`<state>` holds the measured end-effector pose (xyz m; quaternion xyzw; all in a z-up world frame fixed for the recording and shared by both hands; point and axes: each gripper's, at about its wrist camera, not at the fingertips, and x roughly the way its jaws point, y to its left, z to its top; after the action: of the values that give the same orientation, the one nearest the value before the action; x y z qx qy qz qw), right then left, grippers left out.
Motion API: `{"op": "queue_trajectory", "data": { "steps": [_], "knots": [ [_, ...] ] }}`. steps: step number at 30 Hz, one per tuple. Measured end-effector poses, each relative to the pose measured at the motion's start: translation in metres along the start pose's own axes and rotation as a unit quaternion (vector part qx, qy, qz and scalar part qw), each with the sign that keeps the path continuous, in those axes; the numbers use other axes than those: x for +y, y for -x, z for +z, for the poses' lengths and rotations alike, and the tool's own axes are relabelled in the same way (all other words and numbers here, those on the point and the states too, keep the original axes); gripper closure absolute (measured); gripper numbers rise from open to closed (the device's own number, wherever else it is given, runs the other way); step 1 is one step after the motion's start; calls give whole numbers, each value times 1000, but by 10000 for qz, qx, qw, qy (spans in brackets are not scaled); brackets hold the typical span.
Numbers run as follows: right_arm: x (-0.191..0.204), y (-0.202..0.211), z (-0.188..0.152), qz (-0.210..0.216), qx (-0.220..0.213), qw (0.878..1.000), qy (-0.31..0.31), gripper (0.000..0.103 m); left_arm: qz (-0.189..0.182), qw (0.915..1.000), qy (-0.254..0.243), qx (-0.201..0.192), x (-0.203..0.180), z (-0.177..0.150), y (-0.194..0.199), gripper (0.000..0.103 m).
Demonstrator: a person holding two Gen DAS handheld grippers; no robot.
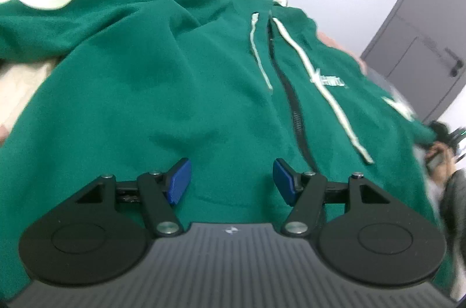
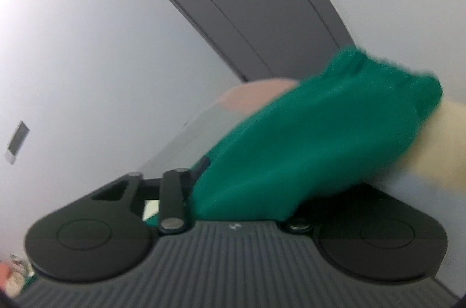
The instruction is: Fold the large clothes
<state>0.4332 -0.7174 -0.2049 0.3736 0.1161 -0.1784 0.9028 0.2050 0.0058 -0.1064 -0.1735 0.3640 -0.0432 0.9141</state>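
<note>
Left gripper (image 1: 231,179): blue pads apart, nothing between them, poised over the green hoodie (image 1: 180,92), which lies spread front-up with zipper (image 1: 287,92) and white drawstrings (image 1: 320,86) showing. Right gripper (image 2: 241,191): clamped on a bunch of hoodie (image 2: 314,139) fabric, lifted before a grey door (image 2: 262,2).

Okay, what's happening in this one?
A person with two handheld grippers is working on a green zip-up hoodie with white drawstrings, spread front-up. The left gripper hovers open above the hoodie's lower front, holding nothing. The right gripper has a bunch of the green fabric between its jaws, apparently clamped, at the garment's edge.
</note>
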Motion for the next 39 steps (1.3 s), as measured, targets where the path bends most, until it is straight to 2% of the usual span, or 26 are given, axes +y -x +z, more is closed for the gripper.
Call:
{"op": "queue_trajectory", "data": {
  "steps": [1, 4, 7, 10, 14, 19, 22, 25, 30, 34, 39],
  "knots": [
    [2, -2, 6, -133, -62, 9998, 133, 84, 55, 10000, -72, 7, -2, 1, -4, 36],
    [10, -8, 24, -365, -150, 9976, 574, 93, 167, 9996, -229, 16, -6, 2, -11, 36],
    [24, -3, 35, -492, -297, 9930, 1036, 93, 194, 9994, -289, 36, -8, 4, -13, 36],
    [47, 15, 41, -421, -497, 9912, 1155, 95, 127, 9998, -159, 86, -4, 7, -10, 36],
    [104, 45, 47, -25, -656, 9847, 1612, 95, 327, 9987, -318, 224, -3, 15, 0, 36],
    [193, 112, 50, 757, -859, 9656, 2335, 95, 306, 9995, -120, -19, 13, 17, 26, 36],
    [256, 151, 38, 1267, -976, 9470, 2785, 95, 356, 9989, -219, -234, 20, 17, 39, 36],
    [308, 203, 20, 1798, -1092, 9249, 3166, 95, 295, 9988, -105, -380, 32, 18, 52, 36],
    [377, 288, -38, 2354, -1215, 8880, 3759, 95, 27, 9972, 22, -752, 46, 22, 79, 36],
    [403, 325, -93, 2659, -1168, 8620, 4156, 95, -250, 9947, 100, -990, 54, 20, 97, 36],
    [412, 355, -190, 2861, -936, 8200, 4869, 94, -512, 9908, 209, -1239, 65, 16, 112, 36]
  ]
}}
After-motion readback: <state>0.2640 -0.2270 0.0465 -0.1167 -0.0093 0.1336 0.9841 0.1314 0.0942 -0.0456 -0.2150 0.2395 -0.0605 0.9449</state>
